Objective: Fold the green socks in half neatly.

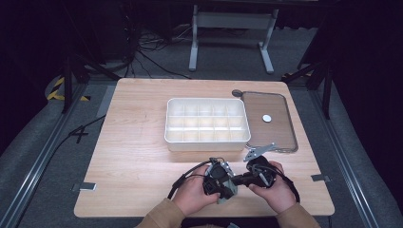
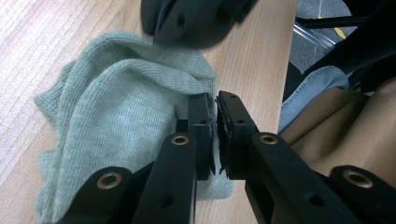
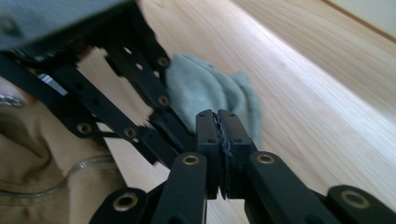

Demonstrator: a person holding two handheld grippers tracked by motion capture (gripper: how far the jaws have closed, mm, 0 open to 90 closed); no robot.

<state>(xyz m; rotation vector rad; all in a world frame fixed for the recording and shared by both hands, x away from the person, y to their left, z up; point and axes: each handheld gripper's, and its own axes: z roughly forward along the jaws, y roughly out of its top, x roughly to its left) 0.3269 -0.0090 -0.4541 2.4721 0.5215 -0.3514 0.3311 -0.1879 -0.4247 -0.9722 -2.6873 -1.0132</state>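
Since both are pinching edges of the grey sock [image 2: 121,126] at the table's [image 1: 133,156] near edge, the left hand-held gripper [image 2: 215,114] and right hand-held gripper [image 3: 218,122] look set to spread or fold it, I'd guess.

Compartment box [image 1: 207,124] sits mid-table [image 1: 138,156], lid [image 1: 271,118] right beside it (cloth [image 1: 227,192] nearer the person).

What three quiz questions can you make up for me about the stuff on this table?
1. True or false: the small white round disc lies inside the white plastic compartment box.
2. The crumpled grey-green knitted cloth lies: A) in the box, B) on the light wooden table by the hands, C) on the floor.
3. Fill in: the left tongs and right tongs are both ____.
Key: 1 false, it lies on the clear flat lid; 2 B; 3 shut.
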